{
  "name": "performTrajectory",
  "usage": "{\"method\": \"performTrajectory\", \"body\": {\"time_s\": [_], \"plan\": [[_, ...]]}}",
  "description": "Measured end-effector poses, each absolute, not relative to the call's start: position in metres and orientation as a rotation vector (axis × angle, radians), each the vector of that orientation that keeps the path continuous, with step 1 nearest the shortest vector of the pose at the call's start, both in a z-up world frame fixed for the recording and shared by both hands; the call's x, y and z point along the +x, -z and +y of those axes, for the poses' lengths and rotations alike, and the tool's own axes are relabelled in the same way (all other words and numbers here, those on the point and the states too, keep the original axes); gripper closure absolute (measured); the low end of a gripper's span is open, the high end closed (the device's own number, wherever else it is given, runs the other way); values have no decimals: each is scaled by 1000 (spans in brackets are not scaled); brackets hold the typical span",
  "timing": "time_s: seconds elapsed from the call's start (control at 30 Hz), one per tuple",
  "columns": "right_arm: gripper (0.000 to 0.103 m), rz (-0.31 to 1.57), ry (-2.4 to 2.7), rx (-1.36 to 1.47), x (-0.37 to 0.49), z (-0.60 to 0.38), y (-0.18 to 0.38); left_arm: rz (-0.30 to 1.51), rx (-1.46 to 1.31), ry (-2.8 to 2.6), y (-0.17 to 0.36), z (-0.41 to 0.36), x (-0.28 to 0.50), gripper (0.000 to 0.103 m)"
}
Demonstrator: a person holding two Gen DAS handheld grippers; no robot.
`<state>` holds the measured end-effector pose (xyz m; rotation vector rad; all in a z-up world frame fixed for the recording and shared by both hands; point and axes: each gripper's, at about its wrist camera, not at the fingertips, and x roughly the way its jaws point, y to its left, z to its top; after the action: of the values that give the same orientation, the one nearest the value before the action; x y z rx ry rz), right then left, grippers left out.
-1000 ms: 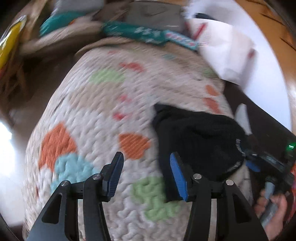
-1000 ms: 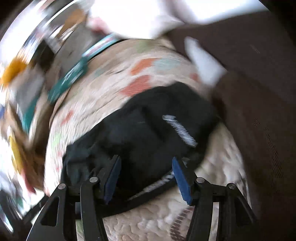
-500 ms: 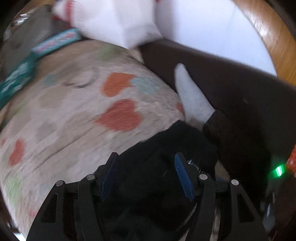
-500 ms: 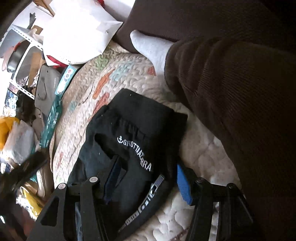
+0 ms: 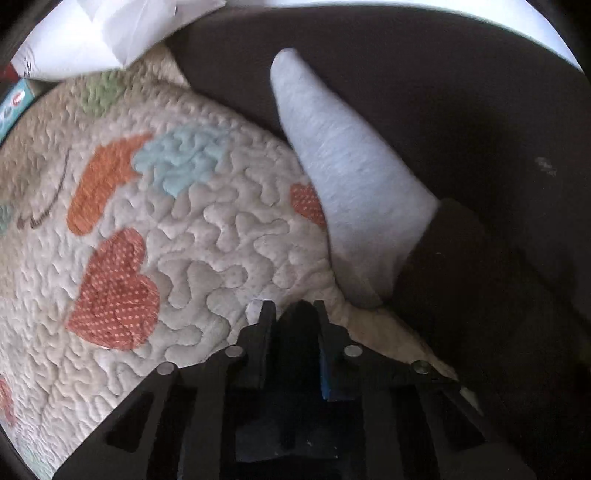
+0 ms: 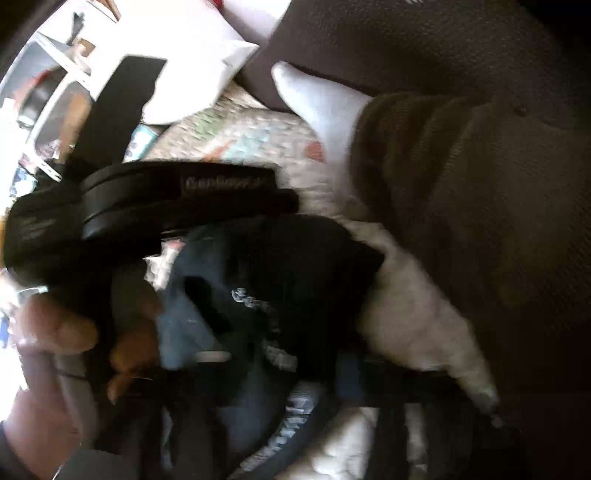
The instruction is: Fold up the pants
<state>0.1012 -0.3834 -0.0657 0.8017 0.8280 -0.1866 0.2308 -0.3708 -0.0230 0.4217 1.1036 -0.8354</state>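
Observation:
The black pants [image 6: 280, 280], with white lettering near the waistband, lie bunched on the quilt in the right wrist view. My left gripper [image 5: 291, 321] is shut on a fold of the black pants [image 5: 295, 332], which bulges between its fingers just above the quilt. The left gripper's black body and the hand holding it [image 6: 51, 332] fill the left of the right wrist view. My right gripper [image 6: 295, 362] is blurred and low over the pants; one blue pad [image 6: 349, 376] shows, and I cannot tell its opening.
A cream quilt with coloured hearts [image 5: 184, 229] covers the surface. A person's foot in a grey sock [image 5: 351, 177] and a brown trouser leg [image 6: 461, 206] lie along the right. White paper bags [image 5: 92, 33] sit at the far edge.
My left gripper has closed on the pants fabric and come in beside the right gripper. The right wrist view has become blurred, with the pants pulled up and bunched.

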Motion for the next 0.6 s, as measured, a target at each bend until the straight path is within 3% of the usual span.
{"method": "performTrajectory", "body": {"time_s": [0.13,0.37,0.6], "plan": [[84,792,123,835,97,-380,49,1061,347,848,-7,-343,226,91],[86,689,-42,641,86,-328,-5,997,137,807,-59,-259,227,91],[87,678,-184,385,76,-249,-29,968,-41,707,-64,-152,216,90]]}}
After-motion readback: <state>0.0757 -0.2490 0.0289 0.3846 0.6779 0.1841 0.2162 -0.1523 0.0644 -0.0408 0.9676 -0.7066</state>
